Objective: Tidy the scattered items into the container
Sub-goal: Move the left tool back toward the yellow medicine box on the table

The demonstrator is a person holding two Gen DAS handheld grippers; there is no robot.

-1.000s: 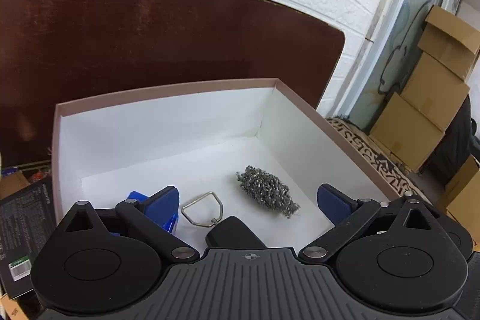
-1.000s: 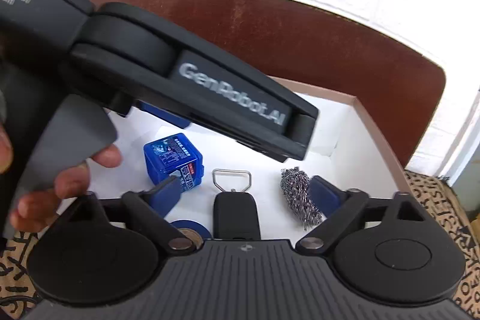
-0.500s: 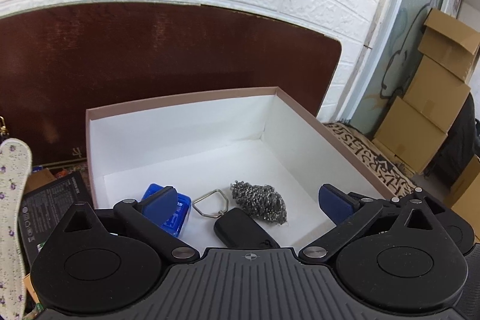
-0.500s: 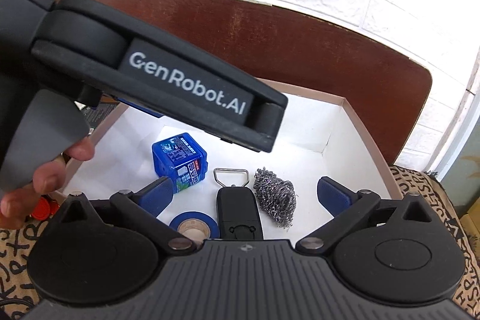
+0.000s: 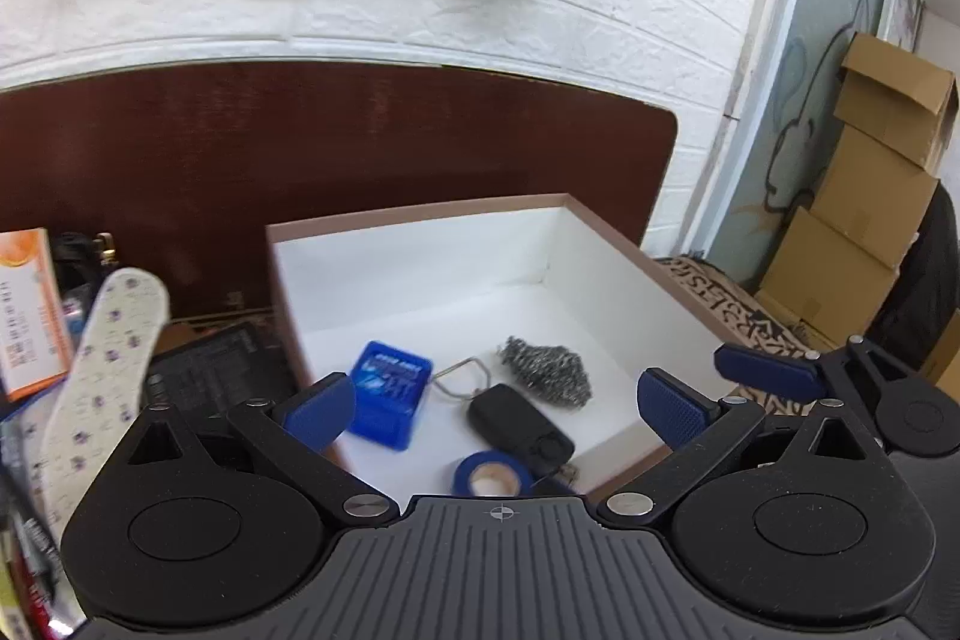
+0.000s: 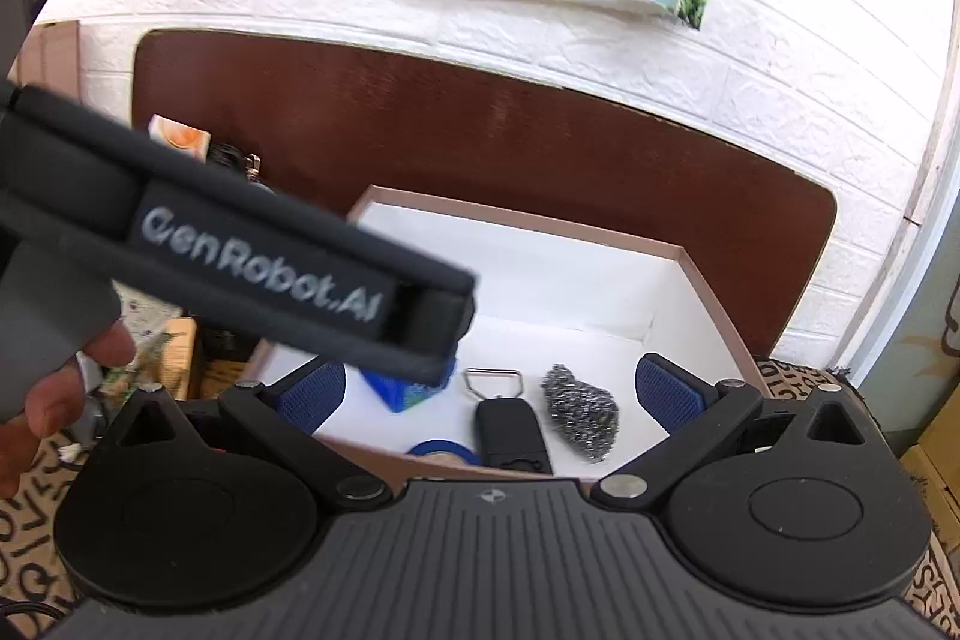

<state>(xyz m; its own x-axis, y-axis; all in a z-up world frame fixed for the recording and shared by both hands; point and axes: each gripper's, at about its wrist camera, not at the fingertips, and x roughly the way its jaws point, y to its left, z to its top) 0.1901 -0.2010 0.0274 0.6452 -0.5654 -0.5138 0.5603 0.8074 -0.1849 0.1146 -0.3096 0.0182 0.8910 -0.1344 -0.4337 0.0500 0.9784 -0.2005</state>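
- Both grippers are seen spread wide with nothing between their blue pads: the left gripper point(image 5: 497, 403) is held above the near-left corner of the box, the right gripper point(image 6: 492, 391) above the near rim of the box.
- In the right wrist view the left gripper's black body is seen crossing above the left side of the box, gripped by a hand point(image 6: 57, 388) at the frame's left edge.
- The white-lined box point(image 5: 420, 256) with its brown rim is taken as the landmark; four walls and a white floor are shown.
- Inside the box, a blue cube-shaped pack point(image 5: 390, 400) is placed toward the left wall.
- A black key fob point(image 5: 519, 427) with a wire loop is laid at the middle of the box floor, just right of the cube.
- A steel wool scourer point(image 5: 546, 370) is seen right of the fob, nearer the right wall.
- A blue tape roll point(image 5: 492, 478) is laid flat against the near wall of the box, touching the fob.
- Left of the box, outside it, a floral insole point(image 5: 102, 370) and an orange carton point(image 5: 30, 310) are seen.
- Behind the box a dark brown board point(image 5: 300, 148) is stood against a white brick wall.
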